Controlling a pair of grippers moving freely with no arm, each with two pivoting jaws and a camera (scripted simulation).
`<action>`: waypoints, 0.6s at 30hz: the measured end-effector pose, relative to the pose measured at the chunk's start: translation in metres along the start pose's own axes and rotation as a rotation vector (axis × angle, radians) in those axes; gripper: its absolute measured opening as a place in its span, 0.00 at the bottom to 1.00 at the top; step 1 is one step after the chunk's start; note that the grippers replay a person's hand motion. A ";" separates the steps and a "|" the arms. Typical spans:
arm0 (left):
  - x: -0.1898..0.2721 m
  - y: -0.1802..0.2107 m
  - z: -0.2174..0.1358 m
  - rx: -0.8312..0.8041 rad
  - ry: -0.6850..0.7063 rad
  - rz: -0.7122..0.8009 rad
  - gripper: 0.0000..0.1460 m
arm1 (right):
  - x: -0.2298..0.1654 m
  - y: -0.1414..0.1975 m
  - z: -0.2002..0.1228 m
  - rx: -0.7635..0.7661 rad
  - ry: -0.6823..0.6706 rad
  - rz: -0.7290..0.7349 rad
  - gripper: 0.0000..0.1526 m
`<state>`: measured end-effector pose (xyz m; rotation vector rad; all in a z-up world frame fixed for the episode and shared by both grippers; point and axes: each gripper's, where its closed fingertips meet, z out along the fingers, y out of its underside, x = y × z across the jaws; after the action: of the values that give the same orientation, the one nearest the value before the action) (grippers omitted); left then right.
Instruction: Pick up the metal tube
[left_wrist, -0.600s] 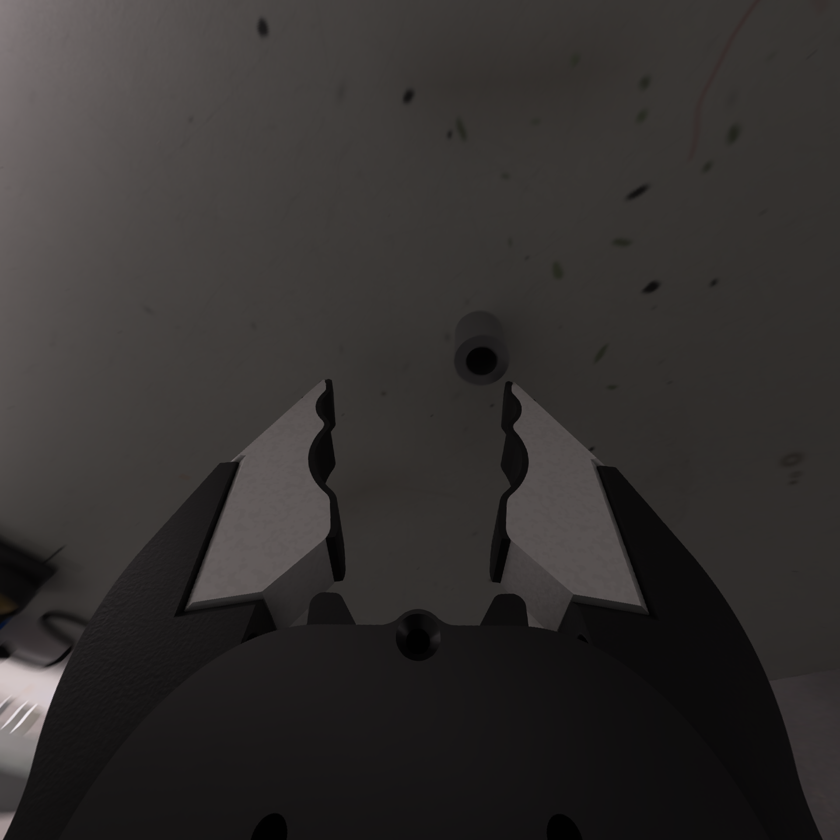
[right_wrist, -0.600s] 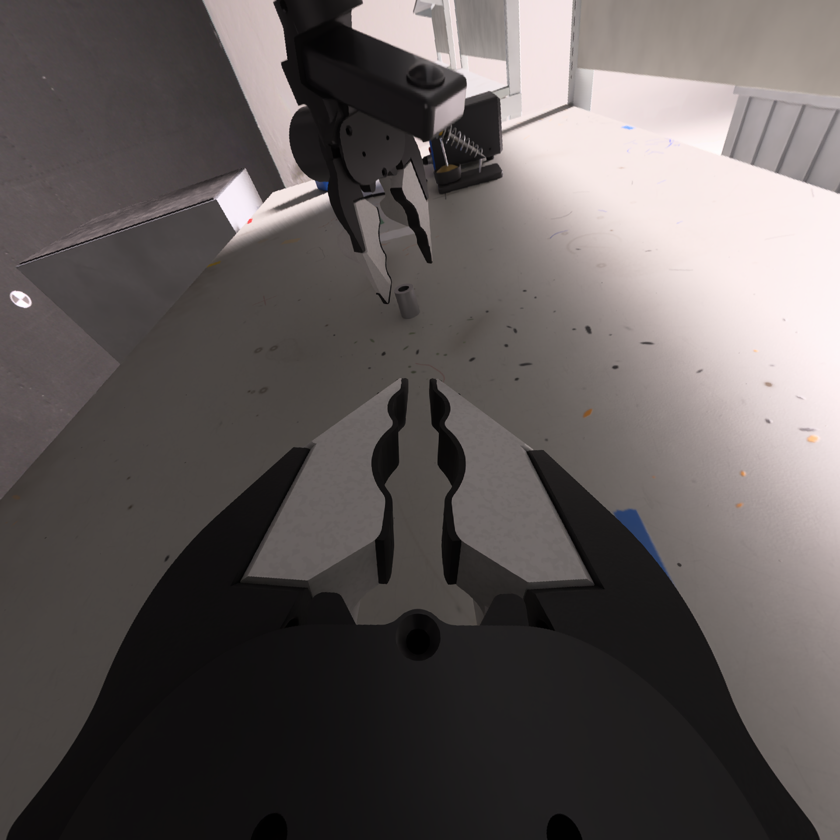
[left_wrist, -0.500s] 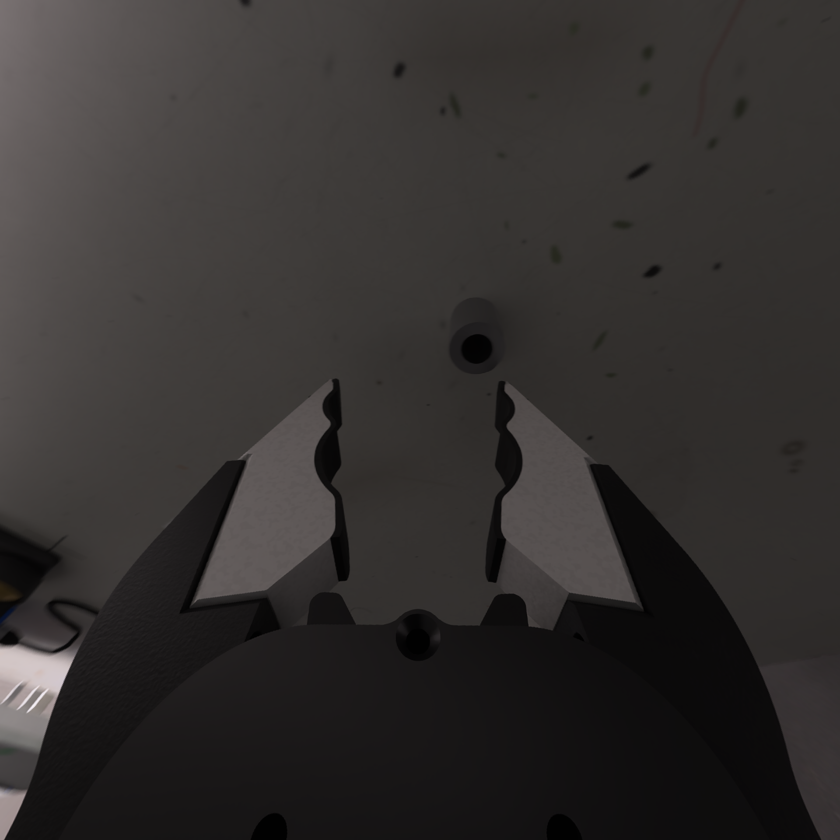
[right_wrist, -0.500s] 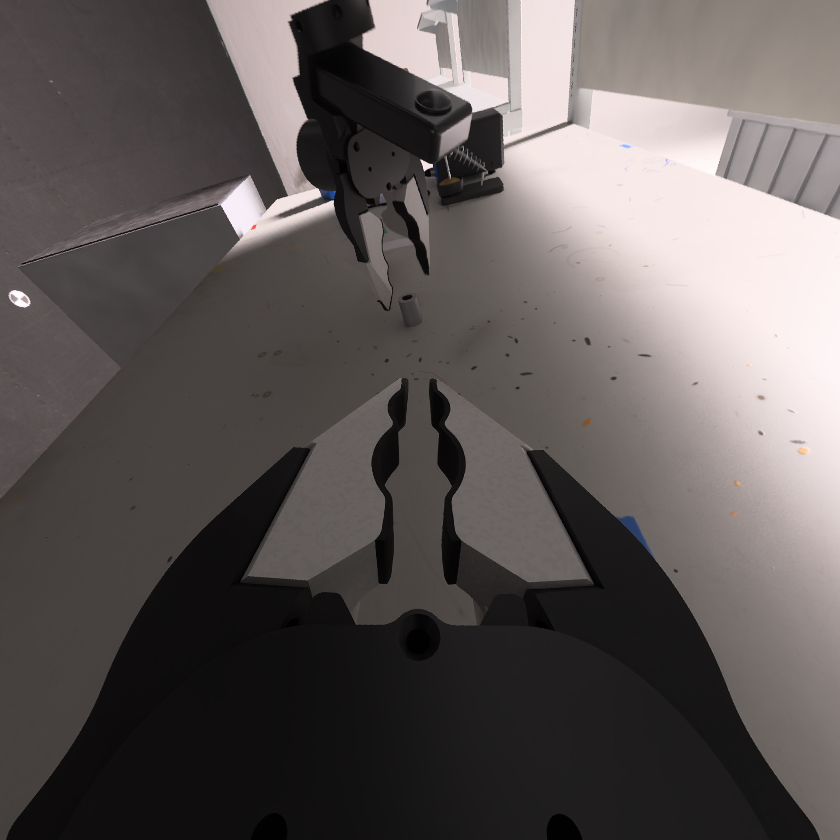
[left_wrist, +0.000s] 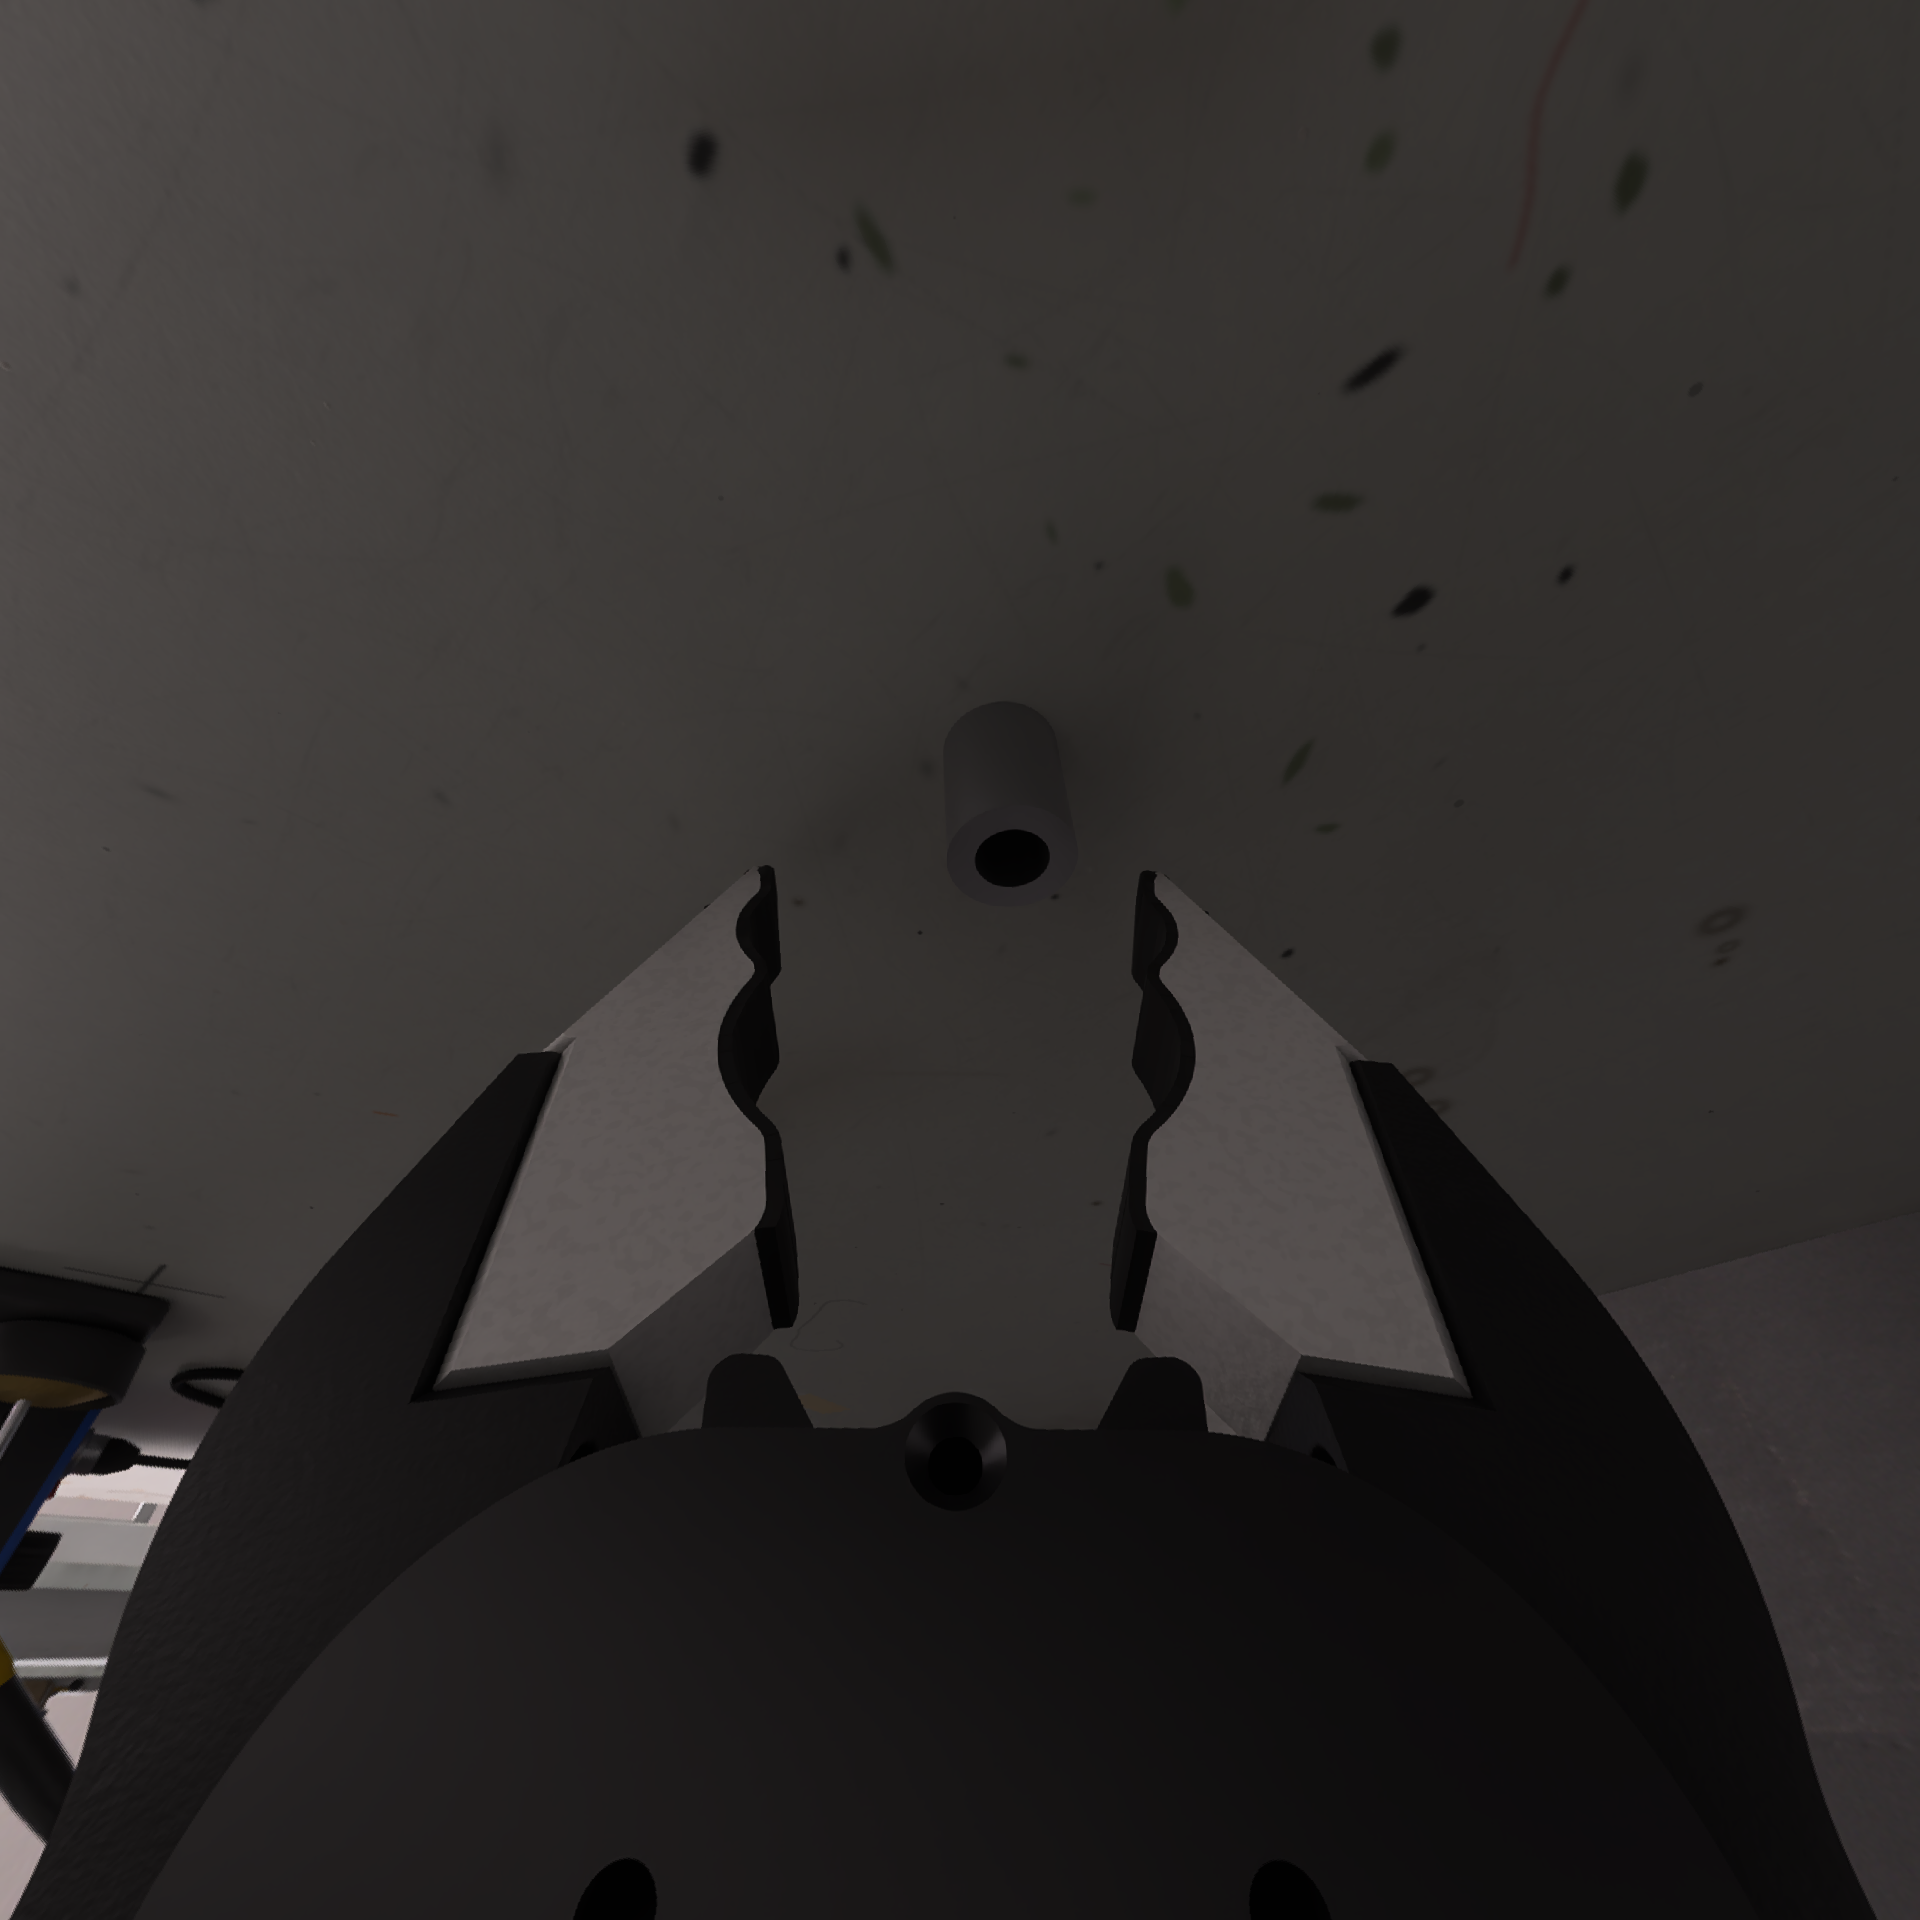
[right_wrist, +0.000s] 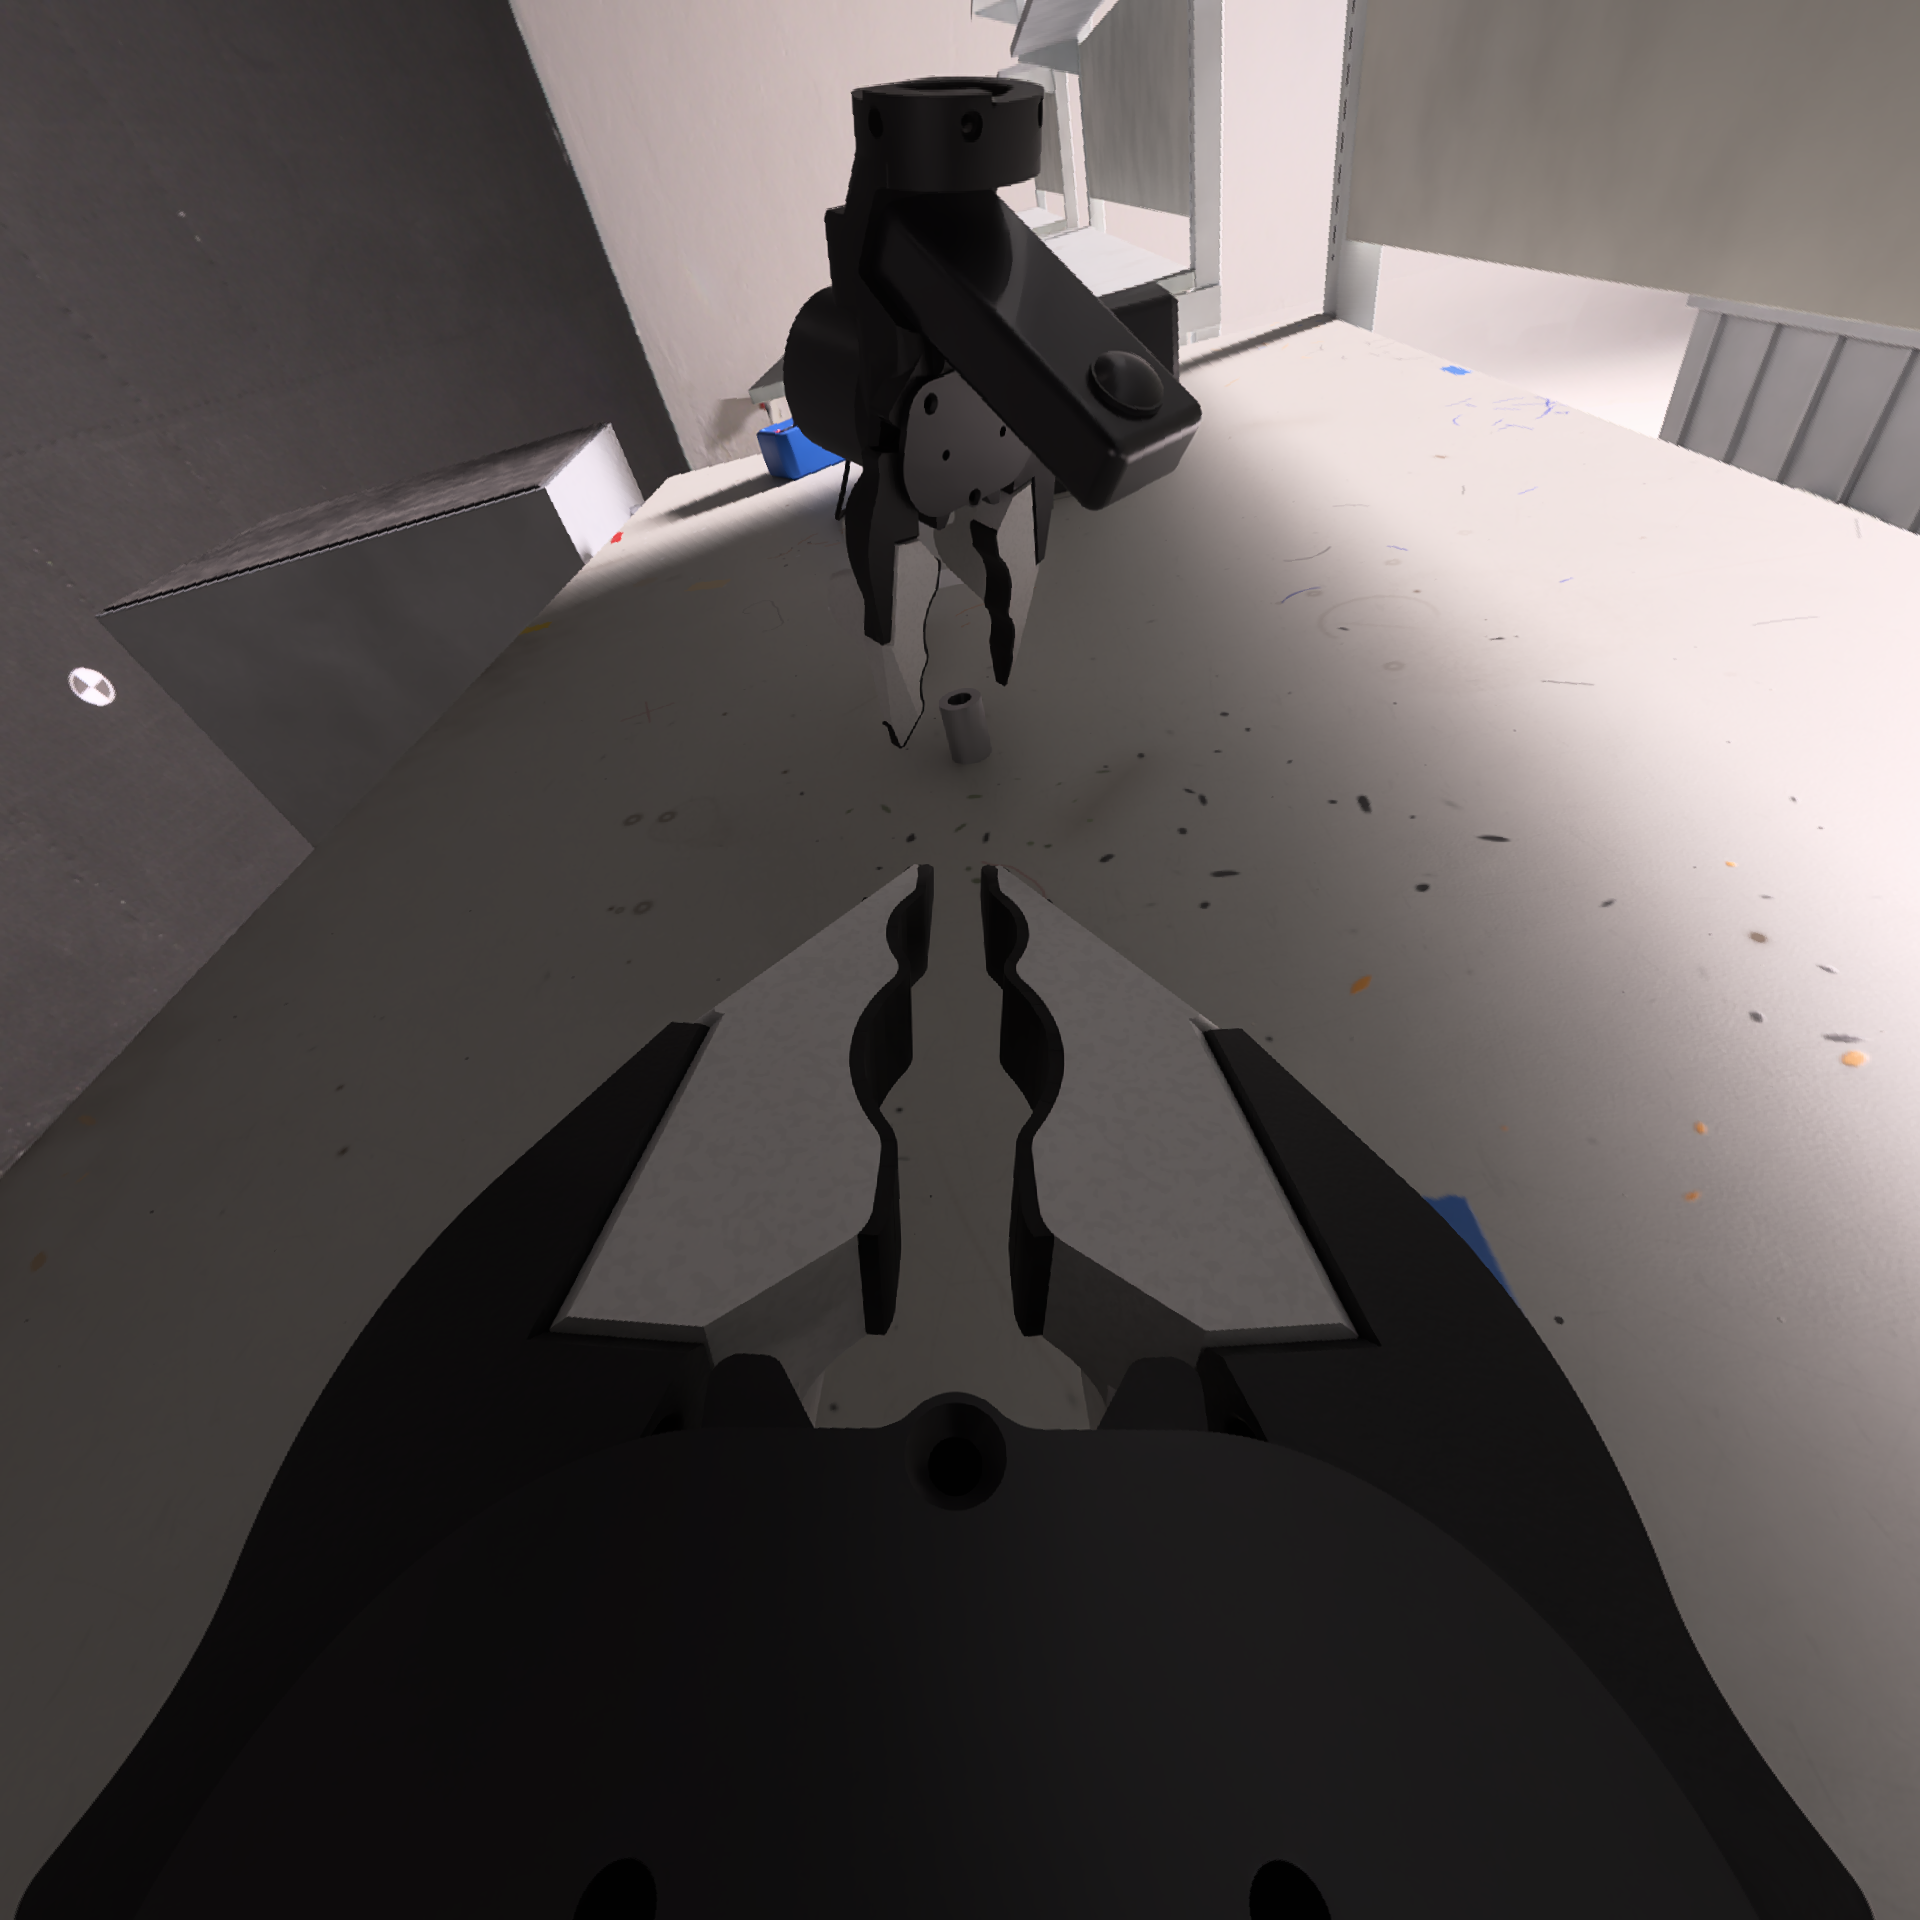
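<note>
The metal tube (left_wrist: 1006, 805) is a short grey hollow cylinder standing upright on the speckled white table. In the left wrist view it lies just beyond my fingertips, slightly right of centre. My left gripper (left_wrist: 951, 878) is open and empty, pointing down at it. In the right wrist view the tube (right_wrist: 964, 729) stands far ahead, with the left gripper (right_wrist: 940, 675) hovering just above it, its jaws apart. My right gripper (right_wrist: 954, 875) is nearly closed with a narrow gap, holds nothing, and stays well short of the tube.
A grey box (right_wrist: 343, 623) stands at the left of the table (right_wrist: 1455, 935). A blue object (right_wrist: 795, 449) lies at the far edge behind the left gripper. A blue tape patch (right_wrist: 1470, 1242) lies right of my right gripper. Dark equipment (left_wrist: 62, 1340) shows at the left wrist view's lower left.
My left gripper has come down closer to the tube, which now looks larger and sits nearer between its fingertips. The right gripper has hardly moved.
</note>
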<state>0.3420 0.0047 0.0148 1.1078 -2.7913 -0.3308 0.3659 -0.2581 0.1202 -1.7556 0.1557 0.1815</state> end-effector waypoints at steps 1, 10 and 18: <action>0.000 0.000 0.000 -0.004 -0.004 0.002 0.48 | 0.000 0.000 -0.001 0.000 0.001 0.000 0.06; -0.019 0.004 0.000 0.017 -0.067 -0.063 0.63 | 0.002 0.000 -0.002 0.000 0.008 0.004 0.06; -0.023 0.009 0.001 0.061 -0.039 -0.055 0.59 | 0.005 0.001 -0.002 -0.003 0.019 0.005 0.06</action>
<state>0.3530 0.0269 0.0150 1.2059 -2.8269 -0.2770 0.3703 -0.2603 0.1185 -1.7608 0.1735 0.1685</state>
